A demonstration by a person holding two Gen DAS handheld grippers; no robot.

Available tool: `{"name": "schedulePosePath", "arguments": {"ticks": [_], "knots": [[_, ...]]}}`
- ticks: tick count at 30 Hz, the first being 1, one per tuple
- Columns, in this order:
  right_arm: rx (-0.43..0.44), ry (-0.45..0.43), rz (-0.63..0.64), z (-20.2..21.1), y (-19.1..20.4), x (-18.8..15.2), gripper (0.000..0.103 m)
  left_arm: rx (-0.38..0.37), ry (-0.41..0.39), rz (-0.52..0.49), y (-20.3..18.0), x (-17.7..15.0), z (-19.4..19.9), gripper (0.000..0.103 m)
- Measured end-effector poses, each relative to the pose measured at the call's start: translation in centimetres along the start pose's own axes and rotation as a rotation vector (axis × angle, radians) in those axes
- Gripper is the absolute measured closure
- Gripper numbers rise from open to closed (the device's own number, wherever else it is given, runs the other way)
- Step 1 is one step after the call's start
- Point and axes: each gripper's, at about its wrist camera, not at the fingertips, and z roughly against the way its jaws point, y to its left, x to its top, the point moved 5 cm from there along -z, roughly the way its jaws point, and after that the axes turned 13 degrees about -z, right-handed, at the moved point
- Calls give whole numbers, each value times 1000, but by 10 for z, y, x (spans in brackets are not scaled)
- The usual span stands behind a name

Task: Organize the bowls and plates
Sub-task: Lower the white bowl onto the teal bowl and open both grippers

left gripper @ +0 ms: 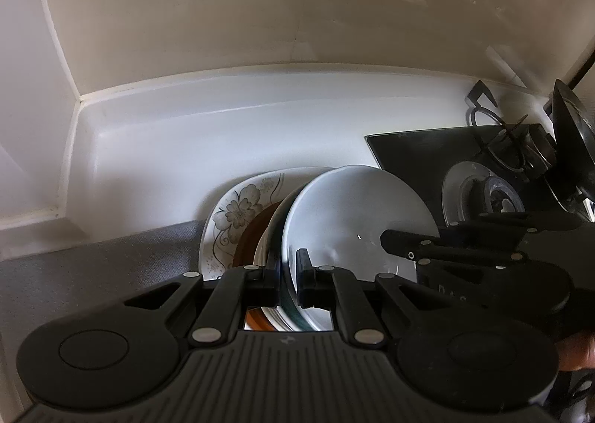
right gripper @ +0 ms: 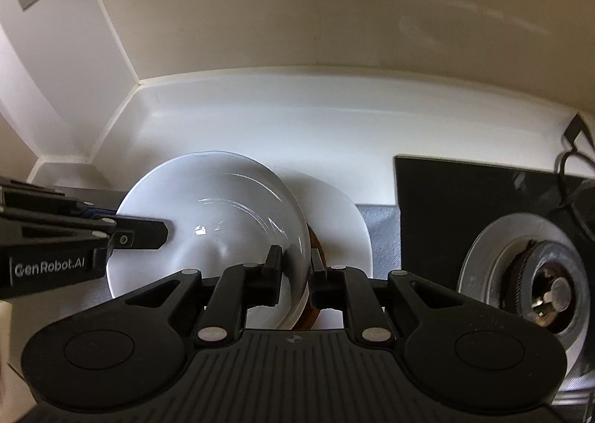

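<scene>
A white bowl (left gripper: 353, 207) (right gripper: 208, 199) stands tilted on its edge, its hollow facing both cameras. My left gripper (left gripper: 288, 263) (right gripper: 165, 233) is shut on the bowl's left rim. My right gripper (right gripper: 295, 259) (left gripper: 386, 237) has one finger inside and one outside the right rim, shut on the bowl. Behind the bowl lie a floral plate (left gripper: 238, 214) (right gripper: 346, 214) and a brown plate (left gripper: 253, 240) (right gripper: 310, 315). A dark rim shows just behind the bowl; I cannot tell whether it belongs to the bowl.
The dishes rest on a grey mat (left gripper: 111, 266) (right gripper: 379, 237) on a white counter closed in by walls at the back and left. To the right lies a black glass hob (left gripper: 409, 151) (right gripper: 465, 192) with a burner (right gripper: 539, 281) and a dark pan (left gripper: 569, 147).
</scene>
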Motion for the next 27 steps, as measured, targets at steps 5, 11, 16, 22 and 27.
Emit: {"name": "schedulePosePath", "arguments": {"ticks": [5, 11, 16, 22, 27], "knots": [[7, 31, -5, -3, -1, 0, 85, -6, -21, 16, 2, 5, 10, 91], [9, 46, 15, -6, 1, 1, 75, -2, -70, 61, 14, 13, 21, 72], [15, 39, -3, -3, -2, 1, 58, 26, -74, 82, 21, 17, 17, 55], [38, 13, -66, 2, -11, 9, 52, 27, -44, 119, 29, 29, -5, 38], [51, -4, -129, 1, -21, 18, 50, 31, -5, 101, 27, 30, -21, 32]]}}
